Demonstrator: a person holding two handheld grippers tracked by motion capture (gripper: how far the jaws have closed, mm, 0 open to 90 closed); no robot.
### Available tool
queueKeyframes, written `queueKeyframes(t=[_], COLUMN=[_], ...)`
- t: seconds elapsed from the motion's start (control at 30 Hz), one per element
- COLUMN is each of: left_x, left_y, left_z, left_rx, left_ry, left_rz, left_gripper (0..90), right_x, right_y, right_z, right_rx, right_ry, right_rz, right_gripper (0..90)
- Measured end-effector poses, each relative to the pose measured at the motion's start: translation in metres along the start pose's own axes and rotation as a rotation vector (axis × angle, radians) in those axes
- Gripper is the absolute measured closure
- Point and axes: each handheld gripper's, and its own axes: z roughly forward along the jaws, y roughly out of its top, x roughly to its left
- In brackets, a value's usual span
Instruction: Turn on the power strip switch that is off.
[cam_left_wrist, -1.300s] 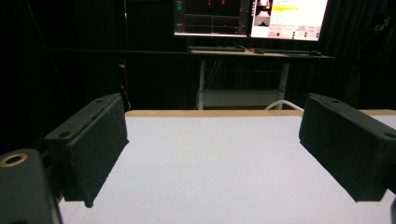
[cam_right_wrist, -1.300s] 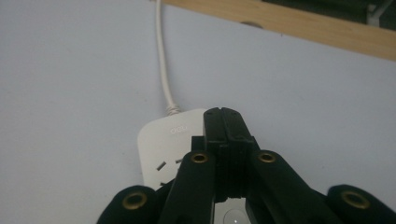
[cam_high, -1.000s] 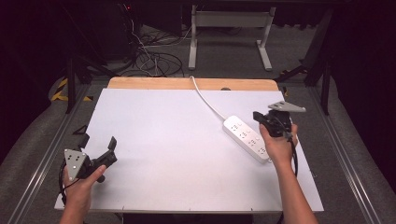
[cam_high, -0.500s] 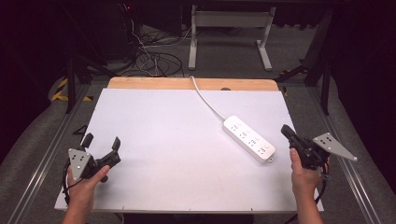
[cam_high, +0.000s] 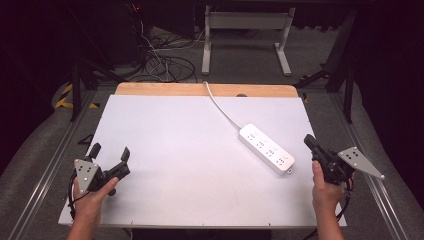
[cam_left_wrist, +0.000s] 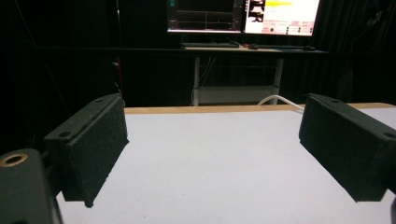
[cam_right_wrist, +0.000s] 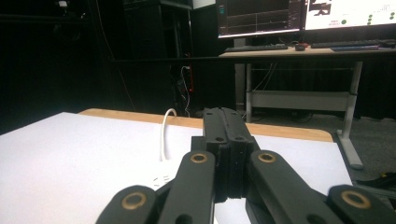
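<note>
High view: white power strip (cam_high: 266, 149) lies diagonally right of centre on the white table (cam_high: 190, 150), its cord (cam_high: 220, 107) running to the upper edge. Left gripper (cam_high: 110, 159) at lower left of frame, jaws wide apart, nothing between them. Right gripper (cam_high: 312, 144) at lower right, jaws pressed together, empty, just beside the strip's near end, not touching it.
</note>
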Motion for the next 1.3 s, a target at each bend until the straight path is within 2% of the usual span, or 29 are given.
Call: queueKeyframes(t=[0.07,0.1,0.13,0.33,0.43,0.53,0.77,1.03,1.3], left_x=[0.0,0.0,0.0,0.0,0.0,0.0,0.0,-0.001,-0.002], left_y=[0.0,0.0,0.0,0.0,0.0,0.0,0.0,-0.002,-0.002], left_z=[0.0,0.0,0.0,0.0,0.0,0.0,0.002,0.004,0.004], left_rx=[-0.001,-0.001,-0.001,0.002,0.001,0.001,0.004,0.01,0.008], left_ry=[0.001,0.001,0.0,-0.002,-0.002,-0.003,-0.004,-0.011,-0.008], left_rz=[-0.002,-0.001,-0.001,0.001,-0.001,-0.001,0.001,0.001,-0.004], left_gripper=[8.4,8.4,8.4,8.4,8.4,8.4,8.4,8.4,8.4], right_x=[0.001,0.002,0.003,0.005,0.006,0.007,0.008,0.007,0.008], right_y=[0.0,-0.001,-0.001,-0.003,-0.004,-0.005,-0.005,-0.005,-0.006], right_z=[0.001,0.002,0.003,0.009,0.013,0.016,0.015,0.012,0.013], right_rx=[0.004,0.005,0.005,0.038,0.053,0.063,0.051,0.051,0.065], right_ry=[0.01,0.015,0.005,0.0,-0.017,-0.011,-0.014,-0.017,-0.024], right_rz=[-0.005,-0.003,-0.009,-0.002,-0.007,-0.008,-0.008,-0.039,-0.044], right_gripper=[90.0,86.7,79.1,51.2,29.4,18.6,13.3,11.7,11.7])
